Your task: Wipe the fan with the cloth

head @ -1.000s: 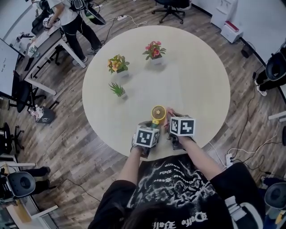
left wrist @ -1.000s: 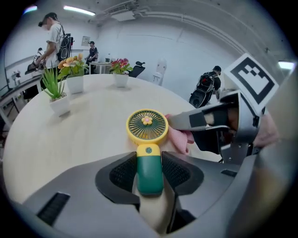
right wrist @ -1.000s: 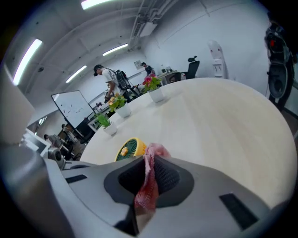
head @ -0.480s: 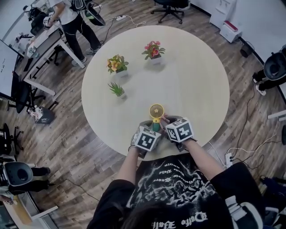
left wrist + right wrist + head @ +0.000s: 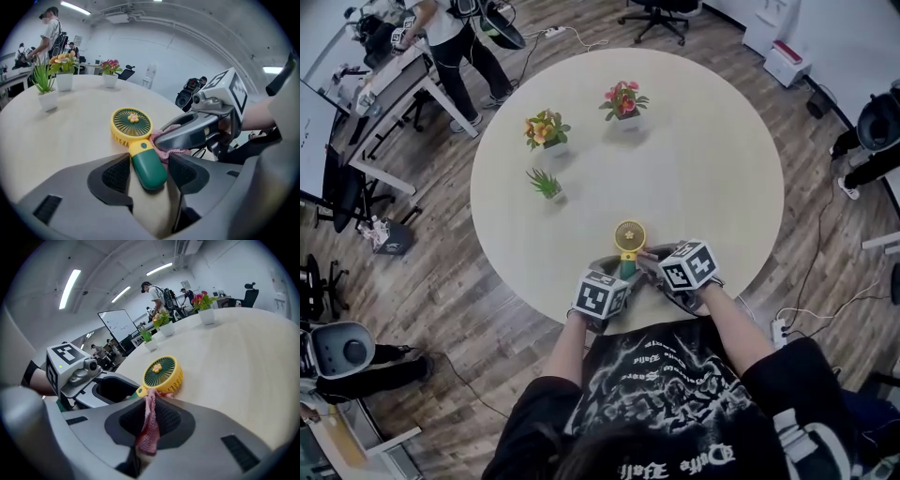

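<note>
Our left hand-held gripper just opened, freeing the handheld fan, perhaps ending wiping; our right hand-held gripper clamps the pink cloth.

The small yellow-and-green handheld fan is smooth, glossy plastic. The pink cloth looks nubbly and knitted. The round beige worktop is matt and smooth. The left claw is matt grey plastic with black ribbed pads.
</note>
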The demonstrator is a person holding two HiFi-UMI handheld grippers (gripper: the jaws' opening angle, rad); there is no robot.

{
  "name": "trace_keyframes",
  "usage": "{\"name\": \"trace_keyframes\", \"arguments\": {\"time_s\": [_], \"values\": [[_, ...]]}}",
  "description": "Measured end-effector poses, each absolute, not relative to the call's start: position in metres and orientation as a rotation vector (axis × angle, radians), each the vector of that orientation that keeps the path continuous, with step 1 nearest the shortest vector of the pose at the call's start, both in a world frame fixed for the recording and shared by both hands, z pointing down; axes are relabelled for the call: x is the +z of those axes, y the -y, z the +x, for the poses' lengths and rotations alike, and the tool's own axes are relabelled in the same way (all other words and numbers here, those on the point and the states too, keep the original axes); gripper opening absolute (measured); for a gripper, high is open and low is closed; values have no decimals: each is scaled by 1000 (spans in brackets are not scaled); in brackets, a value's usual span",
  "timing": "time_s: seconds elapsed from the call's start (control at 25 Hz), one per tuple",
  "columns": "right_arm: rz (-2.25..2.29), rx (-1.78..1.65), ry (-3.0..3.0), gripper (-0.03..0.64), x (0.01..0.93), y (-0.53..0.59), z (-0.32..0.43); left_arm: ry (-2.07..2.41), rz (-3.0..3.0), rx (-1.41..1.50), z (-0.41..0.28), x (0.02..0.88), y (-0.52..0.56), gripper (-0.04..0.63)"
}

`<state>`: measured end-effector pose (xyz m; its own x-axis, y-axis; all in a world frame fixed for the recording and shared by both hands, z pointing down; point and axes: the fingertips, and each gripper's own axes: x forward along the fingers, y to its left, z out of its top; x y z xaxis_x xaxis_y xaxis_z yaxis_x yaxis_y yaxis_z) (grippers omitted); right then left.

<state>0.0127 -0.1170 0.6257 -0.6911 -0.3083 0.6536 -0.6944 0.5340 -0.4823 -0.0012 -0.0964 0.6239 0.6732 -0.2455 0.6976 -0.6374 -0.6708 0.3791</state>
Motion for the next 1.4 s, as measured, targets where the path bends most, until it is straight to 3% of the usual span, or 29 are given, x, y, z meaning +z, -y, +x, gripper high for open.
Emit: {"name": "trace_keyframes", "arguments": {"time_s": [0.32,0.44,0.6,0.68,0.88,1.4], "values": [[853,1101,2306,48,622,124,24,669,2078,419,-28,598,111,279],[845,992,2303,48,622,121,21,753,2050,452,-41,602,115,213],[824,868,2305,48,619,120,11,780,1999,525,-34,615,111,194],[822,859,2294,48,621,119,7,751,1952,480,-27,616,107,132],[774,928,2285,46,624,106,3,791,1852,313,-28,617,110,117],[439,890,2305,46,619,45,-29,907,1882,327,-35,615,110,116]]}}
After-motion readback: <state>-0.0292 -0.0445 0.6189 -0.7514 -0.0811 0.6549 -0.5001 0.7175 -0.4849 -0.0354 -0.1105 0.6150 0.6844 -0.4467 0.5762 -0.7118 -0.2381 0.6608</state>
